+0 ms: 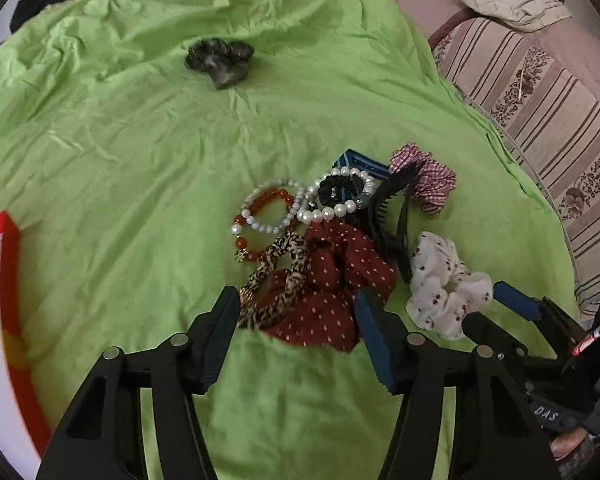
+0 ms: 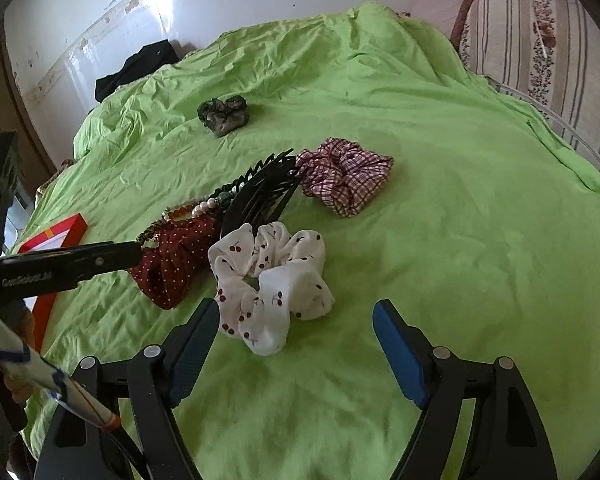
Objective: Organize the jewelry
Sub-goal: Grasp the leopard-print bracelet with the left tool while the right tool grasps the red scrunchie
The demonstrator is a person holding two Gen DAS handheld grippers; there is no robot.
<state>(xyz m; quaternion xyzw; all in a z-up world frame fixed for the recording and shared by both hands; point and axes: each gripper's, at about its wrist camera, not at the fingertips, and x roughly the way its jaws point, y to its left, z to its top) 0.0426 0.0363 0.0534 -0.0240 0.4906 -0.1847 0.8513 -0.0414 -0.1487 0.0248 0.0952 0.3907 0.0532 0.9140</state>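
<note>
Jewelry and hair ties are lying heaped on the bed: the left tool (image 1: 296,320), open, is straddling the red dotted scrunchie (image 1: 332,288); the right tool (image 2: 296,344), open, is facing the white scrunchie (image 2: 272,280).

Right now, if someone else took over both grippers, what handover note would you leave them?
Left gripper: open, empty, over the dark red dotted scrunchie and leopard scrunchie.
Right gripper: open, empty, at the white cherry scrunchie.
The pearl and orange bracelets, black hair claw and checked scrunchie lie heaped on the green sheet; a dark scrunchie sits apart.
Red box is at the left.
Done: nothing visibly sorted.
Left: the whole pile.
</note>
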